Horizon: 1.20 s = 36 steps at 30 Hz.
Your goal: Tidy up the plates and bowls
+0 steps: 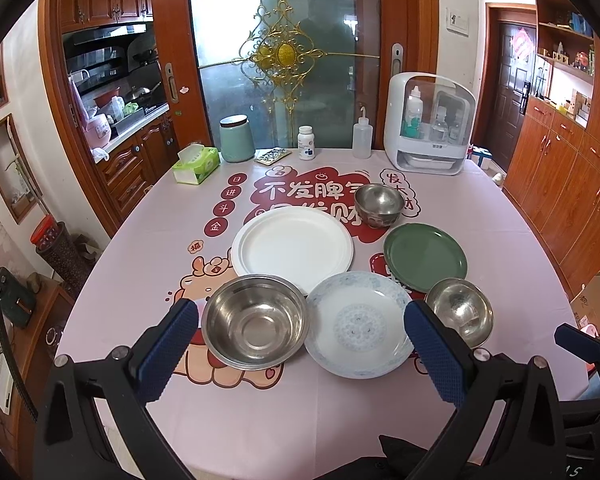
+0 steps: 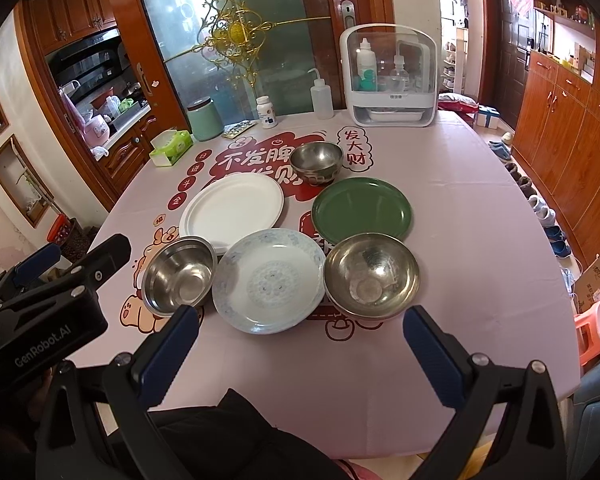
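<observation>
On the pink tablecloth lie a white plate (image 1: 292, 249), a green plate (image 1: 425, 257) and a blue-patterned white plate (image 1: 358, 324). Three steel bowls stand around them: a wide one near left (image 1: 255, 320), one near right (image 1: 459, 317), one at the back (image 1: 379, 204). The same set shows in the right wrist view: white plate (image 2: 233, 209), green plate (image 2: 362, 209), patterned plate (image 2: 269, 279), bowls (image 2: 179, 275), (image 2: 371, 274), (image 2: 317, 161). My left gripper (image 1: 302, 352) is open and empty, held before the wide bowl and patterned plate. My right gripper (image 2: 301, 354) is open and empty, nearer than the dishes.
At the table's back stand a tissue box (image 1: 196, 165), a green canister (image 1: 236, 138), a pill bottle (image 1: 306, 143), a squeeze bottle (image 1: 362, 136) and a white storage case (image 1: 428, 124). Wooden cabinets (image 1: 556, 168) line the right wall. A pink stool (image 2: 596, 330) stands right of the table.
</observation>
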Motion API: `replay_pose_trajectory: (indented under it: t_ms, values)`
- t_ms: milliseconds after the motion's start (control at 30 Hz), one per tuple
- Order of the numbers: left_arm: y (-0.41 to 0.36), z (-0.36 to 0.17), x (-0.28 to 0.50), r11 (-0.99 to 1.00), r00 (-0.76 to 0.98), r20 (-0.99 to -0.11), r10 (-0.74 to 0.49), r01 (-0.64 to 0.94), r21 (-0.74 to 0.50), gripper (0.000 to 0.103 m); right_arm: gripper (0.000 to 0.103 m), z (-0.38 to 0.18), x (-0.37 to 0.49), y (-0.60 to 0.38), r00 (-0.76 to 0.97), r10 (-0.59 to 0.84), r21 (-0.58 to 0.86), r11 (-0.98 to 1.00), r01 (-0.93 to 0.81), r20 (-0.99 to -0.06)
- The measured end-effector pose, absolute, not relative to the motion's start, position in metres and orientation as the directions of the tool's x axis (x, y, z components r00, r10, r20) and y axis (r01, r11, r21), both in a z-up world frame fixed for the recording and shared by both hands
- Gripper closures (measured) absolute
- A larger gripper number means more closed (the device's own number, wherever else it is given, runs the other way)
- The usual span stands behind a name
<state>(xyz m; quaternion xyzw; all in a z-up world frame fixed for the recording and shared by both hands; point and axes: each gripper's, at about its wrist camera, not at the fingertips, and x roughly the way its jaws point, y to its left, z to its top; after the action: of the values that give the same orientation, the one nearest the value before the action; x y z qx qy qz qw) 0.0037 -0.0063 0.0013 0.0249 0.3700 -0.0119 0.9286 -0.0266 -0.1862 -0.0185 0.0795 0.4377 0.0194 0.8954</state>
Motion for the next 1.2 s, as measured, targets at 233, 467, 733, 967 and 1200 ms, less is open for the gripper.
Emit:
replay_pose_trajectory:
  t_ms: [233, 467, 733, 967, 1200]
  values:
    - [-0.011, 0.003, 0.004, 0.999, 0.723, -0.691, -0.004, 0.040, 0.037, 0.001, 0.001, -0.019, -0.024, -0.187, 0.608, 0.104, 0.158, 0.987, 0.037, -0.787]
    - [-0.010, -0.003, 0.006, 0.998, 0.720, -0.694, -0.009, 0.044, 0.033, 0.001, 0.001, -0.020, -0.023, -0.189, 0.607, 0.103, 0.157, 0.987, 0.037, -0.788]
    - [-0.008, -0.011, 0.008, 0.999, 0.710, -0.704, -0.004, 0.040, 0.035, 0.001, 0.001, -0.028, -0.024, -0.192, 0.603, 0.100, 0.155, 0.987, 0.039, -0.791]
    - [-0.004, -0.011, 0.010, 0.998, 0.697, -0.717, 0.004, 0.037, 0.041, 0.001, 0.001, -0.032, -0.023, -0.187, 0.590, 0.097, 0.151, 0.988, 0.043, -0.801]
    - [-0.002, -0.014, 0.015, 0.998, 0.673, -0.739, 0.004, 0.040, 0.043, 0.001, 0.001, -0.035, -0.020, -0.186, 0.572, 0.110, 0.170, 0.984, 0.053, -0.813]
